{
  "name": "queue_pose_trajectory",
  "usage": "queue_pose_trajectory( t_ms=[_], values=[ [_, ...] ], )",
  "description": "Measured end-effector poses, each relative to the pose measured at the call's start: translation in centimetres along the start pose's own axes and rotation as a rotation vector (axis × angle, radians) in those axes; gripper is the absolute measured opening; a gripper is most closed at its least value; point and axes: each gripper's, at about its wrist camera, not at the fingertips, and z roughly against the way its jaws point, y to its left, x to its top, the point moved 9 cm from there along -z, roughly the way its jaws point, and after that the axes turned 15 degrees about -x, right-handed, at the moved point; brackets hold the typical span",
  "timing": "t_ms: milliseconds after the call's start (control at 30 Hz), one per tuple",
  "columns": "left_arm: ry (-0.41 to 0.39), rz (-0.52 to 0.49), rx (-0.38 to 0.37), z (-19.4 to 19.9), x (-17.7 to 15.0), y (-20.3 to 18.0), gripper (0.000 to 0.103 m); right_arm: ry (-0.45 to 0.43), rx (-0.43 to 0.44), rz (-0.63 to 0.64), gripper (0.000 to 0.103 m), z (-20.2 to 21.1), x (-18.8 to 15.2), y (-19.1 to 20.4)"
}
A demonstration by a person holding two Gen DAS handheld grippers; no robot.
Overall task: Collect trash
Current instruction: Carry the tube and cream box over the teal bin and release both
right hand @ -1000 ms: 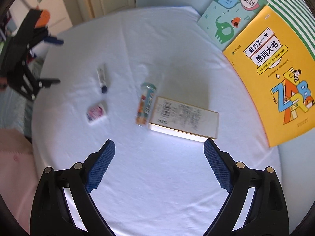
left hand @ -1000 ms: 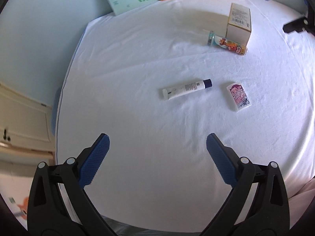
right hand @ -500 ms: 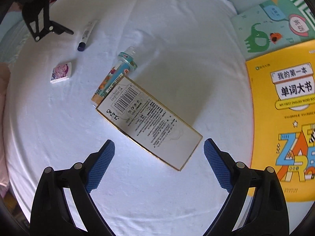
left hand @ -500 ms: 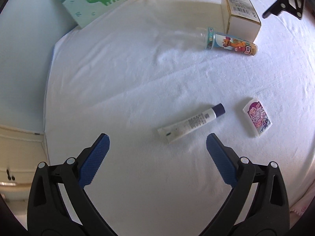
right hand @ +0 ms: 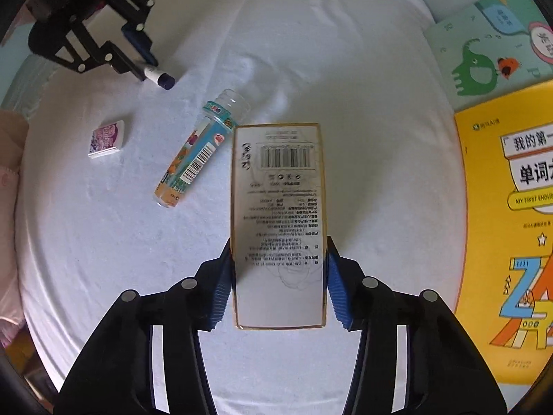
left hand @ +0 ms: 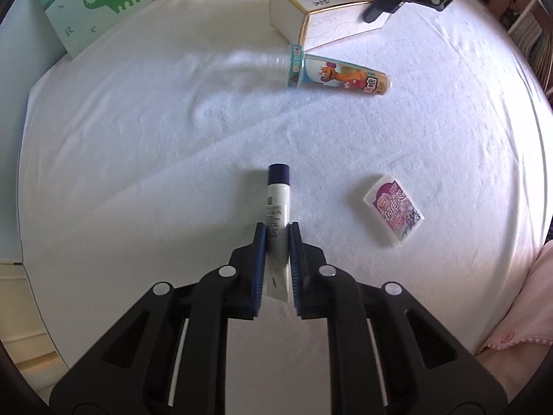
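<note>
On table: left gripper point(left hand: 277, 233) fingers clamped on soft tube point(left hand: 277, 207) mid-body; right gripper point(right hand: 278, 263) fingers squeezing light carton point(right hand: 278, 214) sides, crushable; bottle point(right hand: 198, 152) at ten o'clock.

A home, most likely a child's bedroom or playroom. A round surface point(left hand: 103, 159) draped in a white towelling cloth fills both views. At its far edge lie children's picture books: a pale green one with a cartoon elephant point(left hand: 90, 3) and a bright yellow one titled "My First English Word Book" point(right hand: 511, 228). Beyond the surface's left edge stands a cream cupboard with panelled doors point(left hand: 13, 314). Beyond the right edge, shelves packed with books point(left hand: 532, 34) are partly visible. The wall behind is pale blue point(left hand: 13, 69). Soft daylight falls across the cloth.
</note>
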Motion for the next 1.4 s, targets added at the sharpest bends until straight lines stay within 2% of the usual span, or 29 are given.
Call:
queue_pose_trajectory(
  t_ms=[200, 467, 767, 933, 1067, 1233, 1400],
  values=[
    [-0.109, 0.115, -0.048, 1.7, 0.2, -0.2, 0.011, 0.009, -0.027, -0.137, 0.049, 1.6, -0.9, 0.2],
    [-0.160, 0.256, -0.009, 3.9, -2.0, -0.7, 0.011, -0.024, -0.015, -0.276, 0.049, 5.0, -1.5, 2.1],
    [-0.219, 0.350, 0.022, 6.4, -6.1, -0.9, 0.011, -0.124, 0.014, -0.275, 0.049, 9.1, 1.2, 6.8],
    [-0.222, 0.387, 0.100, 7.3, -9.4, -2.1, 0.011, -0.175, 0.048, -0.212, 0.049, 9.8, 4.5, 9.6],
    [-0.239, 0.443, 0.129, 8.5, -13.2, -2.6, 0.011, -0.195, 0.077, -0.151, 0.049, 10.0, 7.4, 11.8],
    [-0.273, 0.517, 0.171, 10.1, -17.8, -1.8, 0.011, -0.239, 0.108, -0.090, 0.049, 11.5, 12.2, 15.2],
    [-0.304, 0.604, 0.209, 12.3, -23.8, -0.4, 0.011, -0.280, 0.144, -0.019, 0.049, 12.5, 18.0, 18.9]
  ],
)
